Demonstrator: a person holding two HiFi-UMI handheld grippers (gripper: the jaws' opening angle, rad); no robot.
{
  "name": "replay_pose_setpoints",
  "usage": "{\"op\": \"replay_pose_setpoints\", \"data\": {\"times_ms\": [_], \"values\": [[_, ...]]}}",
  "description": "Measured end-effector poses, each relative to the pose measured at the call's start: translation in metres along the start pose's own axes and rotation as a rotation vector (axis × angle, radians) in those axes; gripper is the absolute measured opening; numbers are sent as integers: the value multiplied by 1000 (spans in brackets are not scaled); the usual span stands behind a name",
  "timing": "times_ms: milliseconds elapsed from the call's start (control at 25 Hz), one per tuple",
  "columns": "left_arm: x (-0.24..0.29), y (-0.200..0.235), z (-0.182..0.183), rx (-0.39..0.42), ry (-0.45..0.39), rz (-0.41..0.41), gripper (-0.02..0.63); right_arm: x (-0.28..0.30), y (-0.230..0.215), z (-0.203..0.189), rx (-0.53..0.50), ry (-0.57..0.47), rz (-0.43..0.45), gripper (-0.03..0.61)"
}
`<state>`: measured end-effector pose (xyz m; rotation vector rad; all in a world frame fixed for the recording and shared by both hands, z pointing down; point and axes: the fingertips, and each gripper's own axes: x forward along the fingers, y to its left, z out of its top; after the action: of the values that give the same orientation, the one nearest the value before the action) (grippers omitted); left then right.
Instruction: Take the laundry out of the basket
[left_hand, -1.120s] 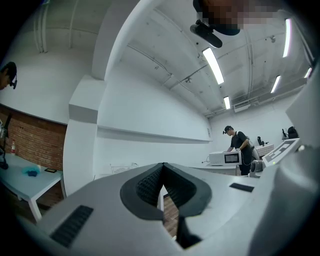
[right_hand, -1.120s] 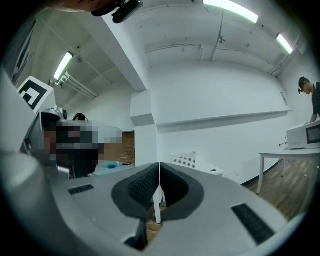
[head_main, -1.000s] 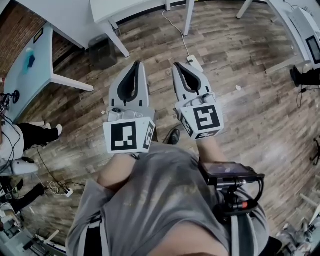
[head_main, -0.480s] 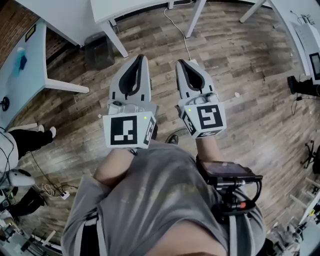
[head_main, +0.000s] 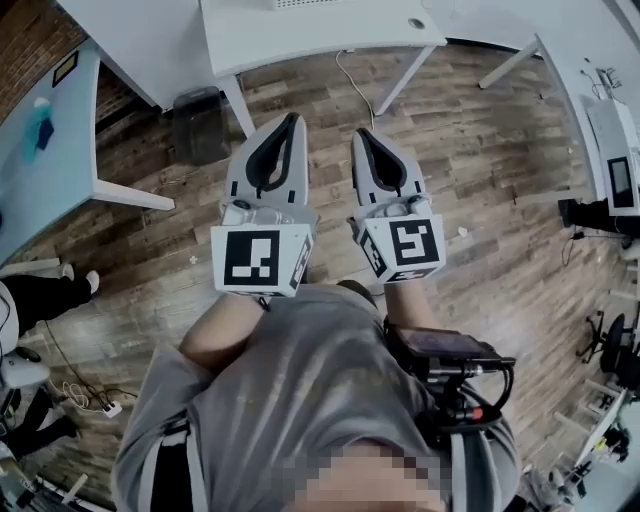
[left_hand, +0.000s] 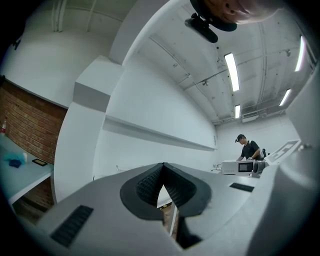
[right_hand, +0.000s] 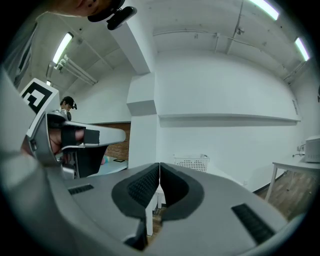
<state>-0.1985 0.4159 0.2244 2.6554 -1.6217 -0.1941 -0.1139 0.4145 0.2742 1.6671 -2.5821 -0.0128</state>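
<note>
**Head view showed us closing on the desk, both tongs shut and empty**

Over the last second the white desk (head_main: 320, 35) slid further into the top of the head view. More of its top now lay beyond the tong tips than before. We read that as our walking toward it: the approach step, with nothing lifted yet.

The left tongs (head_main: 292, 120) and the right tongs (head_main: 362, 135) stayed side by side, pointing level ahead. Each pair was pressed fully together. The left gripper view and the right gripper view both showed the ribbed pads meeting at the tip with nothing between them.

The laundry basket (right_hand: 191, 162), white and perforated, stood on the desk ahead of the right tongs. It was a little to the right of their tip line and still well apart from them. We could not see from there whether any laundry lay inside it. We judged that the tongs would have to open before either could reach in.
</note>
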Motion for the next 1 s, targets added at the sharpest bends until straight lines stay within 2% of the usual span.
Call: {"op": "replay_pose_setpoints", "data": {"times_ms": [520,1000], "values": [[40,34,-17,-26,29,-14,8,56,-10,-6,-8,22,-5,9],[124,34,-21,32,21,-26,8,111,-77,-7,17,-15,-20,9]]}}
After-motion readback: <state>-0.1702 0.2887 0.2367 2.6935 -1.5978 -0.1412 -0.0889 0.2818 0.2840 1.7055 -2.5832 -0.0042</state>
